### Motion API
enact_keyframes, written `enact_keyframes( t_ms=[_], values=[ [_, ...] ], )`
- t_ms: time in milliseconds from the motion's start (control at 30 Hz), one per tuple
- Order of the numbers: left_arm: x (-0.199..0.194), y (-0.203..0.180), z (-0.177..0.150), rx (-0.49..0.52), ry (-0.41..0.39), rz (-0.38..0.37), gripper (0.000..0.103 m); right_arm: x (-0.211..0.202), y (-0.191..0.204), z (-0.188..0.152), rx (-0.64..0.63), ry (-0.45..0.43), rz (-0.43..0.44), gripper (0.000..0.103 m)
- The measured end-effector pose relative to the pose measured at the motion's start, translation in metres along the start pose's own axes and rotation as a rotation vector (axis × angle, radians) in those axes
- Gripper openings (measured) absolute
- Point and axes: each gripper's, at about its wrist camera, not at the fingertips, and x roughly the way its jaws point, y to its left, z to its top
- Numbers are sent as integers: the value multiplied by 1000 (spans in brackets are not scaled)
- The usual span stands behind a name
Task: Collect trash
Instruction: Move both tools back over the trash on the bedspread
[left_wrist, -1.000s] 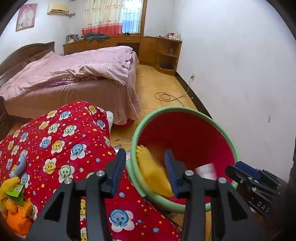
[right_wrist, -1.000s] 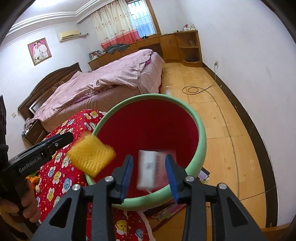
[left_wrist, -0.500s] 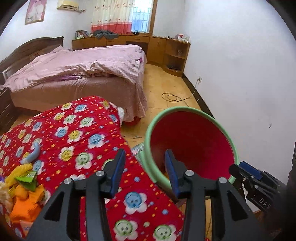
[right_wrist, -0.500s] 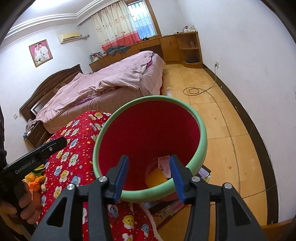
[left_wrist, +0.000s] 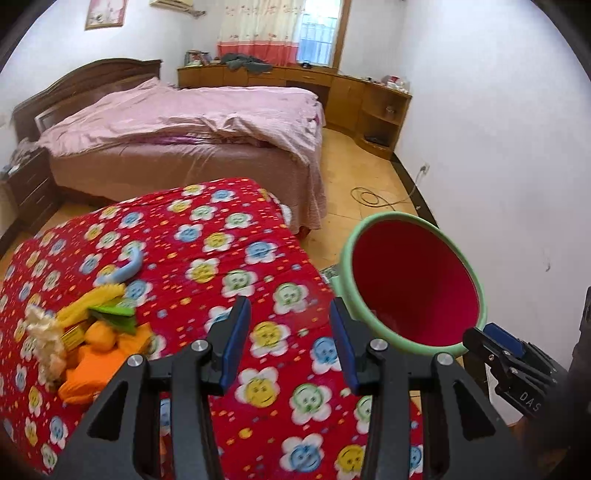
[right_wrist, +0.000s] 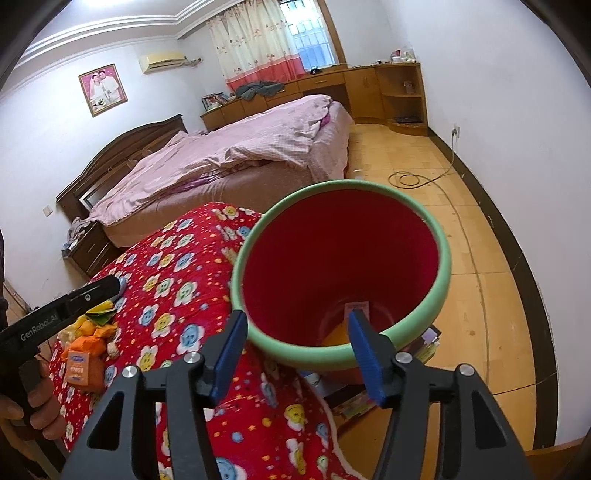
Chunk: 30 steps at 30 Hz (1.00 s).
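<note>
I find my left gripper (left_wrist: 286, 341) empty, fingers apart, my right gripper (right_wrist: 295, 350) opening on nothing, apparently two scraps inside the green-rimmed red plastic bin (right_wrist: 441, 273), and a trash pile (left_wrist: 85, 343) remaining on the red flower-print quilt (left_wrist: 229, 258).

Black gripper (left_wrist: 288, 339), blue pads (left_wrist: 234, 339)

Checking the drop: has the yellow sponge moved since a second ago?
Yes. It was in the air at the bin's rim; now something yellow-orange, likely the sponge, lies at the bottom beside a small card.
</note>
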Motion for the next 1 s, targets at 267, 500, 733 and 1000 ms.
enact_keyframes(
  t_ms=[267, 500, 733, 1000],
  values=[
    [-28, 43, -9, -56, -31, 89, 44, -1, 26, -8, -44, 29, 29, 63],
    [-47, 87, -19, -124, -36, 158, 45, -1, 56, -17, -98, 52, 54, 65],
    [-57, 127, -32, -170, -17, 240, 50, 3, 85, -23, -139, 71, 80, 66],
    [-60, 173, -44, -249, -1, 318, 54, 16, 113, -29, -176, 108, 99, 67]
  ],
)
